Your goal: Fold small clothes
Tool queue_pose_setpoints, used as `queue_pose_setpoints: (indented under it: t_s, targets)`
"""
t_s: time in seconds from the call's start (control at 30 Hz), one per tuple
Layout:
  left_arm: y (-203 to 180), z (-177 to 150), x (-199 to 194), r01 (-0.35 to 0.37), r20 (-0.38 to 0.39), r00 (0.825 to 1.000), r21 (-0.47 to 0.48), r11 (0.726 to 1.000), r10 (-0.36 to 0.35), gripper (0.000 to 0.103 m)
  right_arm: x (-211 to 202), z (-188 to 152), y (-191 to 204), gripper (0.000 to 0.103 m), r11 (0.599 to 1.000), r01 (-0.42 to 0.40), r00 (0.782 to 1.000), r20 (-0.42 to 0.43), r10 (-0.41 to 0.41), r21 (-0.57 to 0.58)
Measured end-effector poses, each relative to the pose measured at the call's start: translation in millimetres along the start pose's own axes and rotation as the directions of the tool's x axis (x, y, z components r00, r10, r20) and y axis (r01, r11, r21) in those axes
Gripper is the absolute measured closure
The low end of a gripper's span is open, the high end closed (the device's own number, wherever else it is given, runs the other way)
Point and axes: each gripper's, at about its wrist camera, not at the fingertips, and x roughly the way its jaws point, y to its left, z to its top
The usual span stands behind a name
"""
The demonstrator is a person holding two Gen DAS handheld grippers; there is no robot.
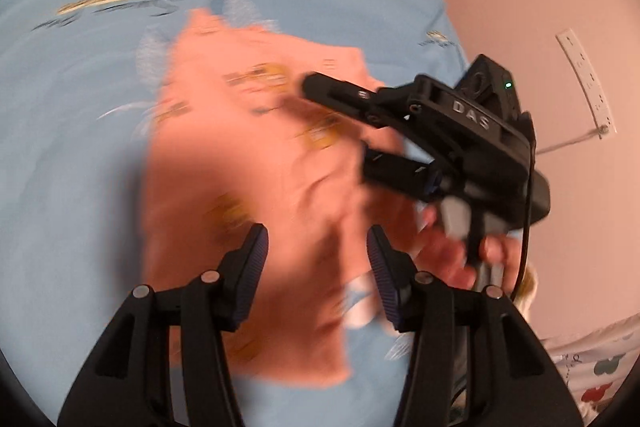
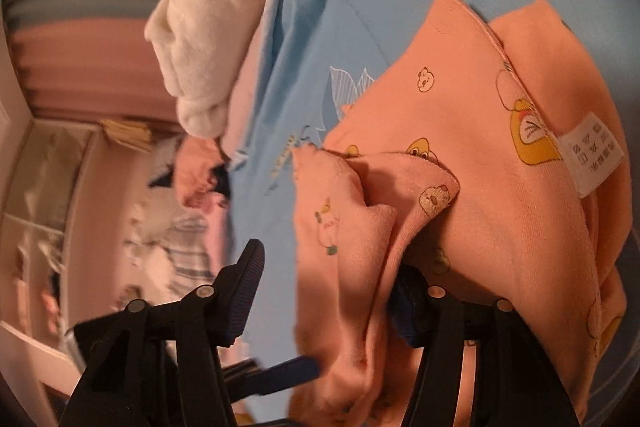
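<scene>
The small orange garment (image 1: pixel 248 163) lies spread on the light blue sheet (image 1: pixel 80 147), and everything else is easiest placed from it. Seen from the left wrist, the left gripper (image 1: pixel 318 267) hangs over the garment's near part with its jaws standing apart, nothing pinched between them; that view is blurred. The right gripper (image 1: pixel 340 131) reaches in over the garment's right edge, jaws parted, held by a hand (image 1: pixel 472 255) just beyond that edge. From the right wrist, the garment (image 2: pixel 460 167) is crumpled and partly folded over, its white care label (image 2: pixel 596 155) showing, and a fold of it drapes over the gripper's right finger (image 2: pixel 404 311) while the left finger (image 2: pixel 244 291) stands clear of the cloth. A cream fleece piece (image 2: pixel 200 27) lies beyond the garment at the sheet's edge. No container can be made out.
</scene>
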Motion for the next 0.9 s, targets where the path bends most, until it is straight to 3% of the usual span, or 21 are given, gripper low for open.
queue_pose_setpoints:
  t_s: [0.07, 0.1, 0.17, 0.33, 0.5, 0.57, 0.63, 0.8, 0.9]
  targets:
    - [16, -8, -10, -0.019, 0.013, 1.0, -0.031, 0.999, 0.019, 0.052, 4, 2, 5, 0.073, 0.996, 0.078, 0.997, 0.013, -0.077, -0.048]
    - [27, -11, -14, -0.021, 0.017, 1.0, -0.06, 0.998, 0.022, 0.052, 6, 3, 7, 0.087, 0.992, 0.108, 0.994, 0.019, -0.106, -0.071]
    - [44, -15, -22, -0.018, 0.024, 1.0, -0.098, 0.995, 0.021, 0.052, 6, 7, 13, 0.092, 0.973, 0.182, 0.983, 0.036, -0.179, -0.143]
    - [58, -19, -31, -0.005, 0.051, 0.999, -0.124, 0.992, 0.011, 0.052, -19, 21, 40, 0.094, 0.94, 0.213, 0.977, 0.062, -0.204, -0.267]
    - [58, -17, -20, 0.007, 0.039, 0.999, -0.123, 0.992, -0.002, 0.052, -43, 53, 43, 0.094, 0.919, 0.269, 0.963, 0.105, -0.249, -0.289]
    - [56, -16, -13, 0.007, 0.022, 1.0, -0.121, 0.993, -0.005, 0.052, -45, 66, 29, 0.094, 0.919, 0.296, 0.955, 0.096, -0.28, -0.262]
    - [52, -15, -9, 0.006, 0.014, 1.0, -0.114, 0.993, -0.004, 0.052, -43, 73, 7, 0.094, 0.907, 0.358, 0.934, 0.099, -0.344, -0.221]
    - [41, -9, -3, 0.015, 0.021, 1.0, -0.091, 0.996, -0.013, 0.052, -35, 76, -36, 0.089, 0.937, 0.329, 0.944, 0.042, -0.326, -0.115]
    - [33, -3, -3, 0.016, 0.043, 0.999, -0.057, 0.998, -0.014, 0.052, -48, 75, -35, 0.084, 0.942, 0.312, 0.949, 0.079, -0.304, -0.124]
